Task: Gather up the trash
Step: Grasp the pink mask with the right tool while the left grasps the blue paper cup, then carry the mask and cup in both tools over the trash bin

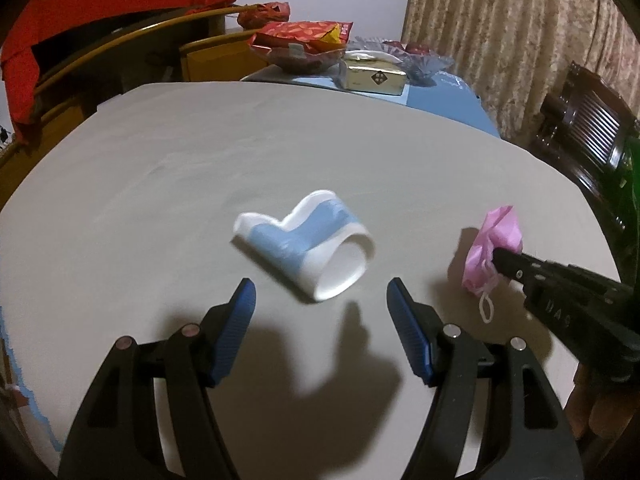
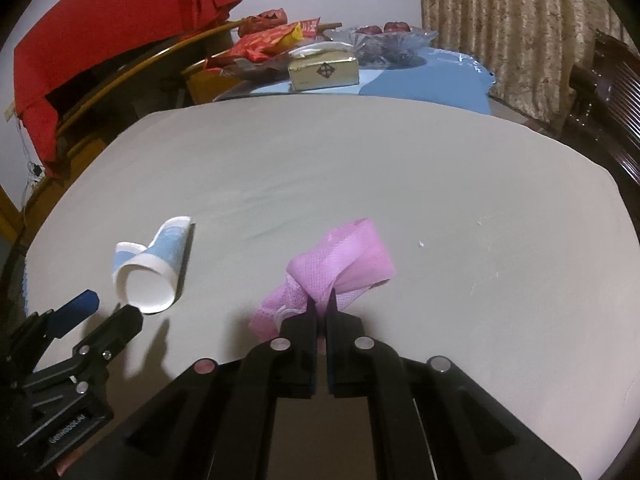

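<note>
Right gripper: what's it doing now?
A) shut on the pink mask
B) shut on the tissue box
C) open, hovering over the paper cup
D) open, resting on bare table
A: in the right wrist view the right gripper has its black fingers pinched together on the crumpled pink fabric face mask, while the crushed blue-and-white paper cup lies apart, nearer the open left gripper.

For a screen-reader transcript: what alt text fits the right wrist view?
The right gripper is shut on a crumpled pink mask on a grey table. To its left a squashed blue-and-white paper cup lies on its side before the open left gripper.
</note>
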Available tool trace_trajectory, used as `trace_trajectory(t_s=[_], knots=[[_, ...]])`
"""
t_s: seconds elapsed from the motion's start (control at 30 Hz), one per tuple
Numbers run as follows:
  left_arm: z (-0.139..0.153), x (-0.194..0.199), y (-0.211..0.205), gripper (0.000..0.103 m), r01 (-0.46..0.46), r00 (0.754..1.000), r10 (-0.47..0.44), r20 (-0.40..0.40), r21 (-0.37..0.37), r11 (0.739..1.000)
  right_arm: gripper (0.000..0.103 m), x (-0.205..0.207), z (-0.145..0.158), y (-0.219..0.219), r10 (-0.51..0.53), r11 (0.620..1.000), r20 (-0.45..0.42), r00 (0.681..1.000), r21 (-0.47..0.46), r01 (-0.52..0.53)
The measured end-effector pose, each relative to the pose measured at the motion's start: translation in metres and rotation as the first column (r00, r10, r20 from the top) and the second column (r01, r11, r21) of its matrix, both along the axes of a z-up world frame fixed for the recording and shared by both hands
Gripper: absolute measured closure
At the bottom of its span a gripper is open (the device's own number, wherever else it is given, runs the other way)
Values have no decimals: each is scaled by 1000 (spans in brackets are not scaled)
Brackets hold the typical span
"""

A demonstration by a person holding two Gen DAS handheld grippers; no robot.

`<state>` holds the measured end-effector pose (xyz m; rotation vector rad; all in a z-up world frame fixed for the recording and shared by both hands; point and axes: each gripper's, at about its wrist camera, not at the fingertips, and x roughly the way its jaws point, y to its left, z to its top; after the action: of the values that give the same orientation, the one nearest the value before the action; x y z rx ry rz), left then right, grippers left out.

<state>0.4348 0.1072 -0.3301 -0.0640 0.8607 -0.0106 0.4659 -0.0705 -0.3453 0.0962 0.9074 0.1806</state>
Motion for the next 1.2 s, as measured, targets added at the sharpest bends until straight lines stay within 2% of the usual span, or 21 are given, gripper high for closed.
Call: trace_trajectory(t_s=[0.3, 0.4, 0.43, 0.47, 0.53, 0.57, 0.6, 1.07, 1.2], knots=[[-5, 25, -8, 32, -27, 1000, 27, -8, 12, 1000, 100, 17, 1, 6, 45, 999, 12, 999, 13, -45], [-8, 31, -5, 36, -40, 999, 40, -17, 8, 999, 100, 15, -1, 4, 44, 999, 8, 999, 16, -44], [-8, 32, -4, 41, -44, 999, 44, -19, 6, 999, 100, 15, -2, 4, 44, 999, 7, 999, 15, -44], [-10, 33, -1, 51, -43, 999, 43, -31, -5, 999, 100, 13, -3, 3, 45, 999, 5, 999, 14, -45], [-9, 31, 2, 54, -56, 998, 56, -25, -8, 998, 100, 11, -3, 3, 44, 999, 4, 999, 13, -44], [-10, 31, 3, 96, -55, 998, 55, -25, -7, 998, 100, 10, -3, 2, 43, 999, 4, 999, 13, -43], [-12, 32, 6, 101, -39, 998, 37, -55, -34, 999, 100, 9, -3, 2, 43, 999, 4, 999, 14, -43], [-3, 8, 5, 103, -25, 999, 23, -40, -36, 999, 100, -6, 5, -5, 29, 999, 6, 1000, 18, -29], [7, -3, -6, 103, -13, 999, 13, -32, -11, 1000, 100, -16, 14, -13, 18, 1000, 12, 1000, 25, -18]])
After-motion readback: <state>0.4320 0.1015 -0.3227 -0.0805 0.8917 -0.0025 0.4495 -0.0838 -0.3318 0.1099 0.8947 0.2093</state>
